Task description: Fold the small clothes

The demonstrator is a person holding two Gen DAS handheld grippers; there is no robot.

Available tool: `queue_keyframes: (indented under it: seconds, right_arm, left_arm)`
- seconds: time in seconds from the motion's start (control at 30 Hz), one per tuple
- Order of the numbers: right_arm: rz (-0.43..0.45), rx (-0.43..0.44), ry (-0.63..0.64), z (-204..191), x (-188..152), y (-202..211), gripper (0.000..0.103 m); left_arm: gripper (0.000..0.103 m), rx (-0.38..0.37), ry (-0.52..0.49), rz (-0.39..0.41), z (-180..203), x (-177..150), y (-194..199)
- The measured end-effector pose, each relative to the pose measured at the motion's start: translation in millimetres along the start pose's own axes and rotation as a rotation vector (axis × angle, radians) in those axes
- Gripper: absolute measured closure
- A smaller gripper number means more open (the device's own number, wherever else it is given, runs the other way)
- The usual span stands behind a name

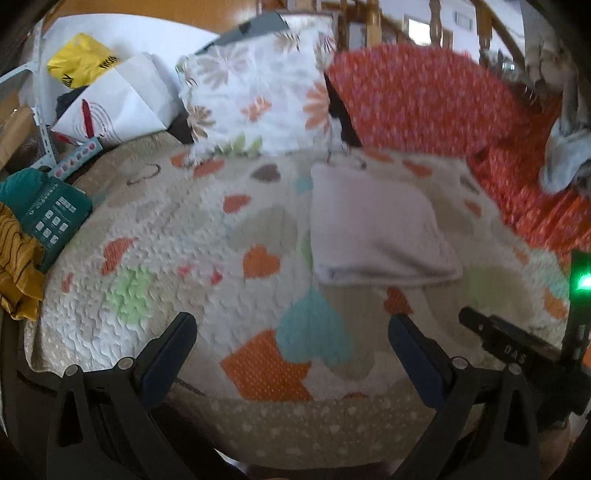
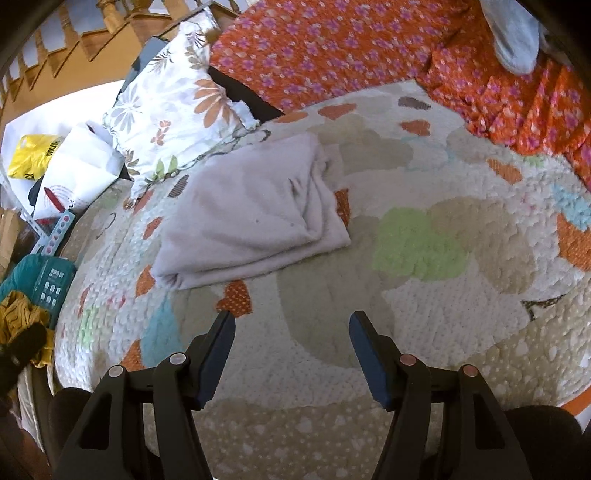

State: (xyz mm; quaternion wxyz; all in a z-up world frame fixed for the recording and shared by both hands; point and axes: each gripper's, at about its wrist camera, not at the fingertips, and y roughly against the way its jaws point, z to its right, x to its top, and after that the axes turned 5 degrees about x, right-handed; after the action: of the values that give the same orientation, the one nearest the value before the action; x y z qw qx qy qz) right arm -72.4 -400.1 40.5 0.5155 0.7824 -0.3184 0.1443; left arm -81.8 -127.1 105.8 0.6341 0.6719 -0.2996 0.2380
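Observation:
A pale lilac garment lies folded into a rough rectangle on the heart-patterned quilt. It also shows in the right wrist view, left of centre. My left gripper is open and empty, above the quilt, short of the garment. My right gripper is open and empty, above the quilt, below and right of the garment. The right gripper's body shows at the right edge of the left wrist view.
A floral pillow and an orange flowered blanket lie behind the garment. White and yellow bags, a teal box and mustard cloth crowd the left side. A light blue cloth lies on the blanket.

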Motion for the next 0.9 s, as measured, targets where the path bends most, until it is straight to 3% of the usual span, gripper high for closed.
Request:
queue_keyframes:
  seconds: [0.13, 0.27, 0.33, 0.4, 0.57, 0.7, 0.9]
  right_arm:
    - [-0.019, 0.006, -0.002, 1.6, -0.5, -9.9, 0.034]
    - [0.006, 0.001, 0.015, -4.1, 3.1, -5.7, 0.034]
    - [0.016, -0.009, 0.034, -10.7, 7.7, -4.5, 0.033]
    - [0.017, -0.014, 0.057, -16.4, 12.9, -5.3, 0.032]
    - [0.042, -0.072, 0.135, -30.9, 36.6, -12.5, 0.03]
    - [0.064, -0.122, 0.179, -32.3, 41.3, -23.7, 0.029]
    - [0.054, -0.167, 0.179, -12.7, 29.3, -40.2, 0.029]
  left_arm:
    - [0.0, 0.016, -0.004, 0.034, 6.1, -1.8, 3.7]
    - [0.0, 0.084, -0.038, 0.247, 9.0, -2.5, 37.3]
    - [0.0, 0.065, -0.049, 0.304, 10.0, -0.5, 46.3]
    - [0.0, 0.015, -0.042, 0.301, 7.7, 5.7, 47.2]
    - [0.0, -0.024, 0.011, 0.222, -2.9, 16.8, 35.3]
    - [0.0, 0.034, -0.016, 0.068, -2.8, 14.0, 1.8]
    - [0.0, 0.016, 0.038, -0.153, 0.1, -0.8, -43.9]
